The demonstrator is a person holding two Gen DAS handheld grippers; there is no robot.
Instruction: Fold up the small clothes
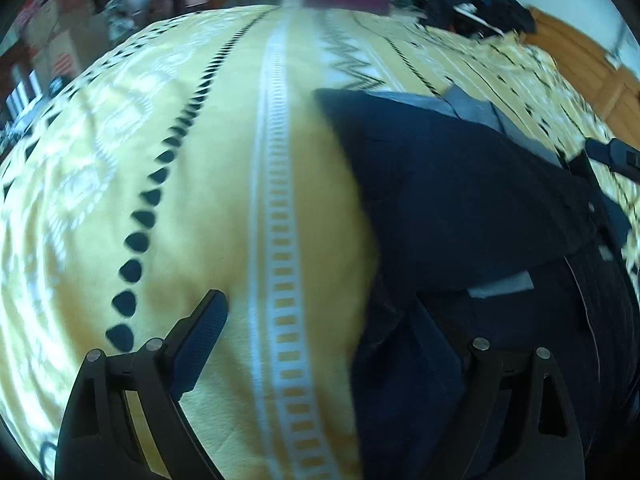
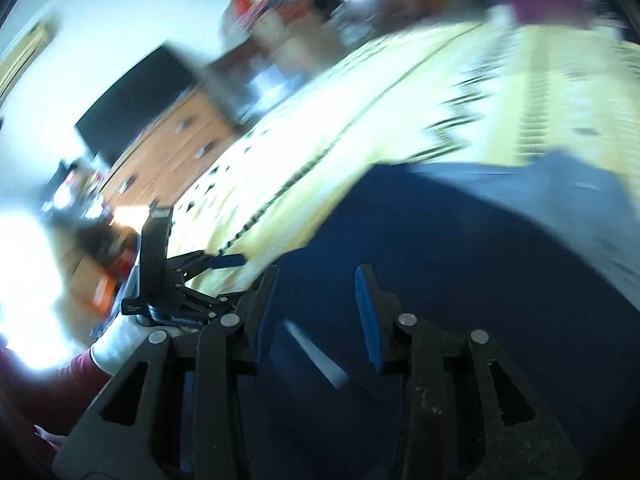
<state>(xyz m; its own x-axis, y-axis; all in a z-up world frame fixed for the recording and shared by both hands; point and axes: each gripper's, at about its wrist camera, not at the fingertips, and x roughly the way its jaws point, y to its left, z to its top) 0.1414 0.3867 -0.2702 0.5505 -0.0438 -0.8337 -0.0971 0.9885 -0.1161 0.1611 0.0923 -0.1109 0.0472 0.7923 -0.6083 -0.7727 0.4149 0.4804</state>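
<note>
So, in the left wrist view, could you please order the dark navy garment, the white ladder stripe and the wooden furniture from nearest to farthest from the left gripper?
1. The dark navy garment, at the left gripper's right finger.
2. The white ladder stripe, running away between the fingers; too close to call against the garment.
3. The wooden furniture, far right, beyond the bedspread.

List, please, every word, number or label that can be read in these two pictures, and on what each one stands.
None can be read with confidence.
White print on the left gripper, in the right wrist view: too small and blurred.
White tag on the dark blue garment: no letters can be made out.
</note>
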